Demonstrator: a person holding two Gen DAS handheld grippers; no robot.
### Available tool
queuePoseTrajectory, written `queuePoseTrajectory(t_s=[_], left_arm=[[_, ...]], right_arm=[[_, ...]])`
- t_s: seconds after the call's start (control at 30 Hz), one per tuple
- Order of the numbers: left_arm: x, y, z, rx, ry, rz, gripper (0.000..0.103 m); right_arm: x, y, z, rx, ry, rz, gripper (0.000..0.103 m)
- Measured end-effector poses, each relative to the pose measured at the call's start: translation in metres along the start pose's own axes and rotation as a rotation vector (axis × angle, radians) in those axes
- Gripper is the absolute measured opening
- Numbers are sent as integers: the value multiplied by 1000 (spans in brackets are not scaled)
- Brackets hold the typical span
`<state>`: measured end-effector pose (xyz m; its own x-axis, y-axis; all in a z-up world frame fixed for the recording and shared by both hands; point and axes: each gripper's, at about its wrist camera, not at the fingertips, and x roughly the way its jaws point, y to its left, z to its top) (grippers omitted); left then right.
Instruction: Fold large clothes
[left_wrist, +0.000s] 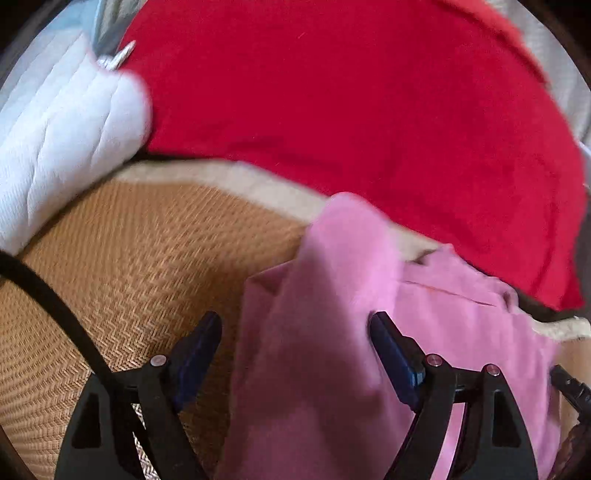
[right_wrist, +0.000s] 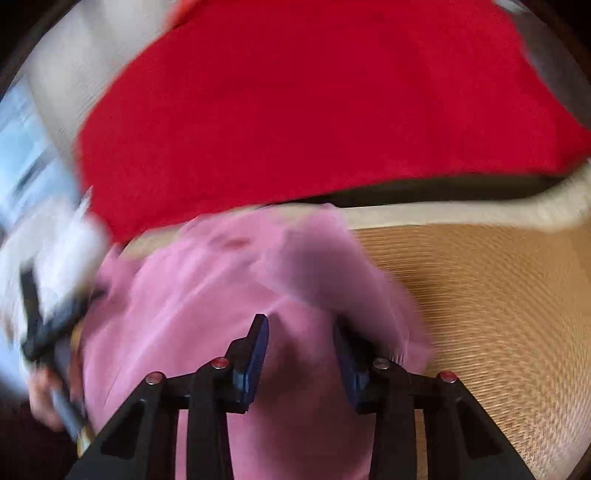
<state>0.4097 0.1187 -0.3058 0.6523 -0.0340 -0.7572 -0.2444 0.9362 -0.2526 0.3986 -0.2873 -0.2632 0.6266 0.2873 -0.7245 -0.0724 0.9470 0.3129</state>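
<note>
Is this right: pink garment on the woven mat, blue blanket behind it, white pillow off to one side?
Not quite: the blanket behind the pink garment is red, not blue. Both wrist views show it. The rest holds: the garment lies on the woven mat, and the left wrist view shows the white pillow at the side.

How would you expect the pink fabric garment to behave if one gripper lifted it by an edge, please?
The pink fabric garment already lies in soft folds on the woven straw mat, so it would probably droop limply. It looks thin, likely light. Pushed, it would probably bunch rather than slide.
</note>
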Motion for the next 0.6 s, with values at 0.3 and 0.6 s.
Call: queuePoseTrajectory(t_s=[0.3, 0.6], left_arm=[[-36, -6, 9, -10, -100, -16, 83], [-68, -25, -26, 144, -5, 73, 83]], right_arm=[[-27, -33, 1, 131, -130, 8, 42], [-14, 33, -24, -55, 21, 64, 48]])
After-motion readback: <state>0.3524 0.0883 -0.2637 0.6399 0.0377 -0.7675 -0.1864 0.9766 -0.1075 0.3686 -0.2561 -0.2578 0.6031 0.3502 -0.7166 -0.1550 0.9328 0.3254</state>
